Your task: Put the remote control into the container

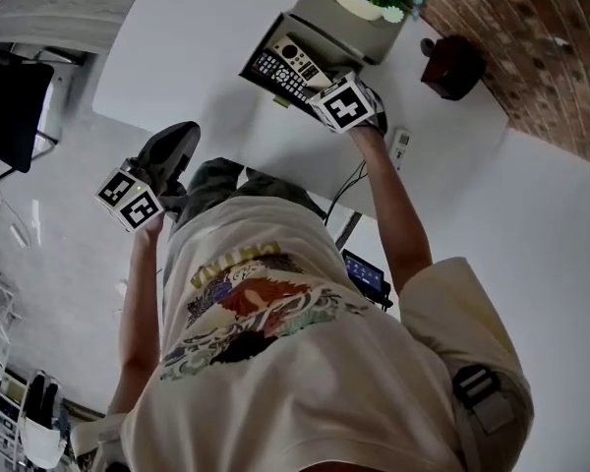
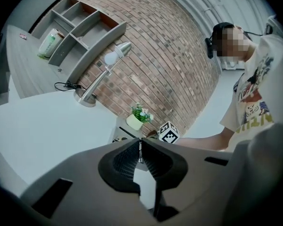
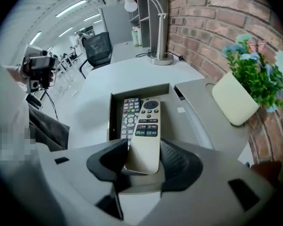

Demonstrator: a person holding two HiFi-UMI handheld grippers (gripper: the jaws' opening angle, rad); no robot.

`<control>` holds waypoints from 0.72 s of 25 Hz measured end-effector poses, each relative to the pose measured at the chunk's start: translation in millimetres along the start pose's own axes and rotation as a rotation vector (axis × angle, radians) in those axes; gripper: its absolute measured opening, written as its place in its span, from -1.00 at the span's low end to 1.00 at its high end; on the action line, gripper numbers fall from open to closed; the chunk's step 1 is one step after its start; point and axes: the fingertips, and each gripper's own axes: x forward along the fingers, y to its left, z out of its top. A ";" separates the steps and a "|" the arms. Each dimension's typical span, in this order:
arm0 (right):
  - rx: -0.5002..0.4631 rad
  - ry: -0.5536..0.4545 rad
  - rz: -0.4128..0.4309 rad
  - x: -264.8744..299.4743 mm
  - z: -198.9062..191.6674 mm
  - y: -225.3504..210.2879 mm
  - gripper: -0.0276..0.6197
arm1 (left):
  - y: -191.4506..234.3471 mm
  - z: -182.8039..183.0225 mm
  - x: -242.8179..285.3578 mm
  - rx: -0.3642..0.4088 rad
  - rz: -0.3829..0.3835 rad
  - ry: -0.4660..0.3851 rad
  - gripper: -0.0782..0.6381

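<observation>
Plainly, the right tongs (image 3: pixel 142 150) are clamped on the near end of a cream remote control (image 3: pixel 146 128), pads pressing its two long sides. The remote's far end reaches into the dark open container (image 3: pixel 114 108) on the white counter (image 1: pixel 197 57), lying alongside a black remote (image 3: pixel 128 119) that is already inside. Whether the cream remote's tip rests on the container floor or hangs just above it is hard to tell. A potted plant (image 3: pixel 233 100) stands just beyond the container, against the brick wall. The left tongs (image 2: pixel 140 149) are closed together with nothing between them, held off the counter's near edge, well apart from the container. A desk lamp (image 2: pixel 106 72) stands farther along the counter.
</observation>
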 end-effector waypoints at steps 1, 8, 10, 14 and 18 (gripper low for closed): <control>-0.018 0.005 0.009 3.7 6.1 0.5 -0.25 | 3.4 -0.1 -3.8 -0.008 0.009 -0.007 -0.76; -0.158 0.060 -0.005 12.3 18.3 -9.1 -0.25 | 17.9 -0.1 -14.4 -0.042 0.028 -0.032 -0.76; -0.146 0.053 0.003 10.7 18.6 -8.7 -0.25 | 18.9 1.5 -13.3 -0.043 0.021 -0.036 -0.76; -0.149 0.051 -0.001 11.5 17.7 -7.5 -0.25 | 20.7 4.1 -11.8 -0.043 0.005 -0.033 -0.76; -0.179 0.042 -0.039 8.5 19.7 -9.1 -0.25 | 20.9 5.9 -13.4 -0.036 -0.011 -0.026 -0.76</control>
